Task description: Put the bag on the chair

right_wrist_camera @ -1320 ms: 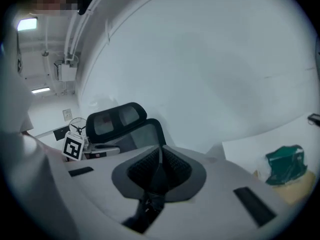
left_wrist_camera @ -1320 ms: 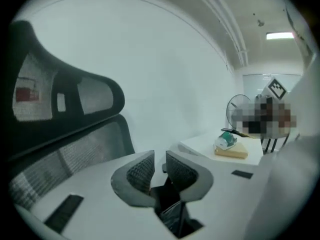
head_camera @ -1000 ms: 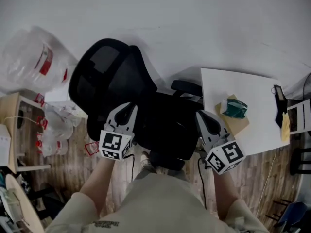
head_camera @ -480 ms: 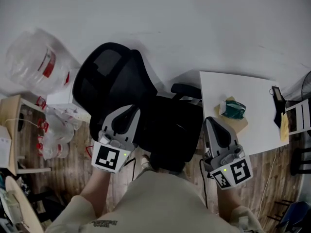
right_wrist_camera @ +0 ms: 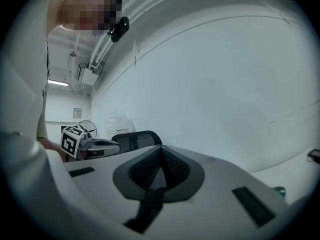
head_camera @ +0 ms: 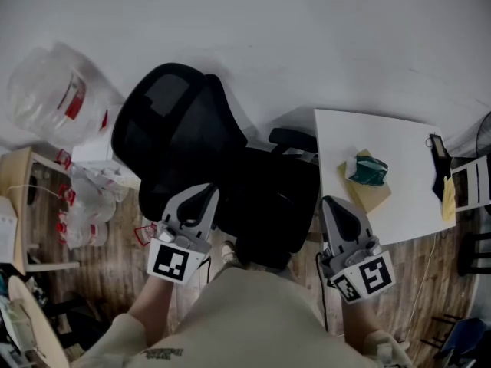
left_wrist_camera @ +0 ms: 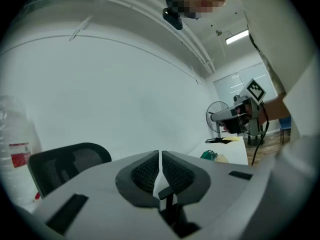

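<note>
A small dark green bag (head_camera: pixel 369 170) lies on a tan sheet on the white table (head_camera: pixel 399 140) at the right; in the left gripper view the bag (left_wrist_camera: pixel 209 155) shows past the jaws. The black mesh office chair (head_camera: pixel 192 140) stands in the middle, its seat (head_camera: pixel 268 198) bare. My left gripper (head_camera: pixel 205 193) hovers over the seat's left edge, jaws together with nothing between them (left_wrist_camera: pixel 159 156). My right gripper (head_camera: pixel 335 204) hangs between the seat and the table, shut and empty (right_wrist_camera: pixel 161 152).
Clear plastic bags with red print (head_camera: pixel 50 90) are piled at the left beside a wooden shelf (head_camera: pixel 19 205). A black object and yellow notes (head_camera: pixel 443 175) lie at the table's right edge. A white wall runs behind the chair. The floor is wood.
Both grippers have drawn back toward the person's body, lower in the head view. The chair and the green bag have not moved.
</note>
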Demonstrator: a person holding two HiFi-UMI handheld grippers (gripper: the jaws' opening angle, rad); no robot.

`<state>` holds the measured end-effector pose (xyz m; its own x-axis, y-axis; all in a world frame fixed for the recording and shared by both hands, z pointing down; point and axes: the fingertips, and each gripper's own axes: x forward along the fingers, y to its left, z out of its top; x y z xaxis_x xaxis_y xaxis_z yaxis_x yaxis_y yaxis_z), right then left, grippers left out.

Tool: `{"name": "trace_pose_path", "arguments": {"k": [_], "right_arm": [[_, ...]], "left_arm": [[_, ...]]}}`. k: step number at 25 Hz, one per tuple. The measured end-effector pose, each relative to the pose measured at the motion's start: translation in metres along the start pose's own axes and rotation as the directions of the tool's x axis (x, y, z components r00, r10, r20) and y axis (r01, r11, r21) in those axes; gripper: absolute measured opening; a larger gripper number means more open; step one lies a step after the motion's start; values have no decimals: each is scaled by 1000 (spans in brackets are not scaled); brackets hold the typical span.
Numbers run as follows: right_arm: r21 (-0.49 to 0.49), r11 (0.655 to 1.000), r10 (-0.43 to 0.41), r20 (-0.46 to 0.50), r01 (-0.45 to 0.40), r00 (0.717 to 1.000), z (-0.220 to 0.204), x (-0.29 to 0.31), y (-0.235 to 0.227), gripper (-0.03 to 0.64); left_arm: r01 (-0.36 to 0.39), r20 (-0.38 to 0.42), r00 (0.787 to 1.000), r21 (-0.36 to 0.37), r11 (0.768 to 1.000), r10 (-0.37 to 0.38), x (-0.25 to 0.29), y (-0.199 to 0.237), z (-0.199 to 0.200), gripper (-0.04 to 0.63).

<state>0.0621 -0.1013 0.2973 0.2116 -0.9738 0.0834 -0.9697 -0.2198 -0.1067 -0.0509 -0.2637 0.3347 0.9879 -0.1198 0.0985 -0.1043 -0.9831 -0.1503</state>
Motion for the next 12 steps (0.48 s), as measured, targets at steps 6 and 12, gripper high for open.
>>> {"name": "trace_pose_path", "arguments": {"k": [6, 12], "right_arm": [[84, 996, 36, -51, -32, 998, -24, 8, 4, 21], [37, 998, 49, -76, -46, 996, -25, 13, 5, 21]], "left_arm": [[-1, -35, 999, -45, 999, -1, -4, -9, -14, 35], [-13, -30, 1000, -75, 997, 11, -2, -4, -12, 35]]}}
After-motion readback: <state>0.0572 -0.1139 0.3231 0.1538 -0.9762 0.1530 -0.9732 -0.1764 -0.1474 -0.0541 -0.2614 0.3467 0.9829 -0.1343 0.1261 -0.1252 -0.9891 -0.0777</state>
